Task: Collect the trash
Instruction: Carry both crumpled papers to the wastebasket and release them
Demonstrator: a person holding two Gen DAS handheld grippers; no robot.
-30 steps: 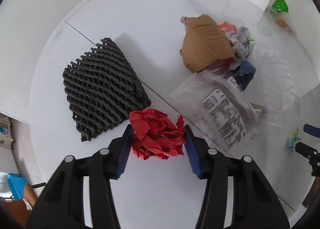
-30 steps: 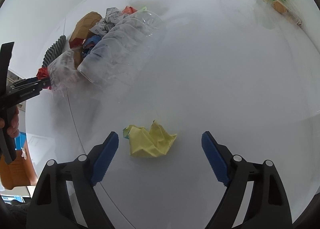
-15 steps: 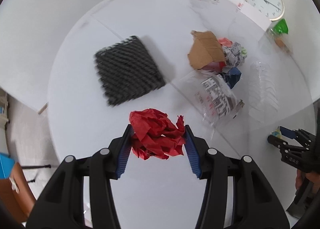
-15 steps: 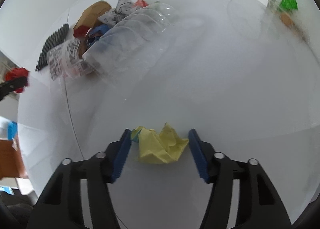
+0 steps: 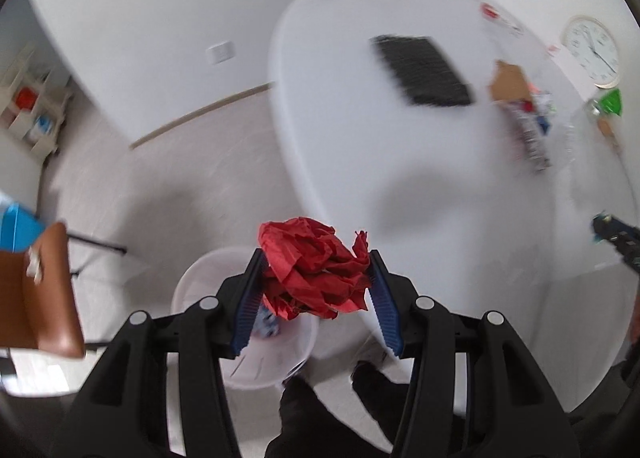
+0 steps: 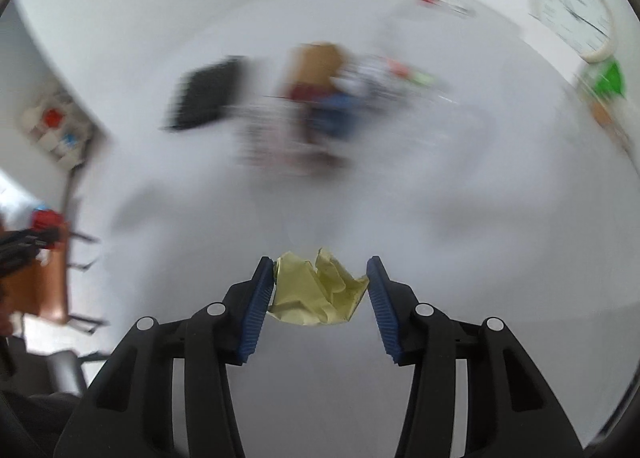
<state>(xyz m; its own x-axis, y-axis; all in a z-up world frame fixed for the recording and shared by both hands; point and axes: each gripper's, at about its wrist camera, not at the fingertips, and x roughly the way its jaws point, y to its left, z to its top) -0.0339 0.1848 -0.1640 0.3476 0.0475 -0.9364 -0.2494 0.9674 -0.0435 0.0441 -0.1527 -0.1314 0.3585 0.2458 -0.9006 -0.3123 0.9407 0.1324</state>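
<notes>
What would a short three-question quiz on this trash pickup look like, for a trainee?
1. True or false: the left tool is shut on the red paper wad.
2. What does the right tool hold? A) brown cardboard B) yellow paper wad C) black mesh mat
3. Fill in: below the left tool, beside the white table, stands a white ____ on the floor.

Key: 1 true; 2 B; 3 bin.
</notes>
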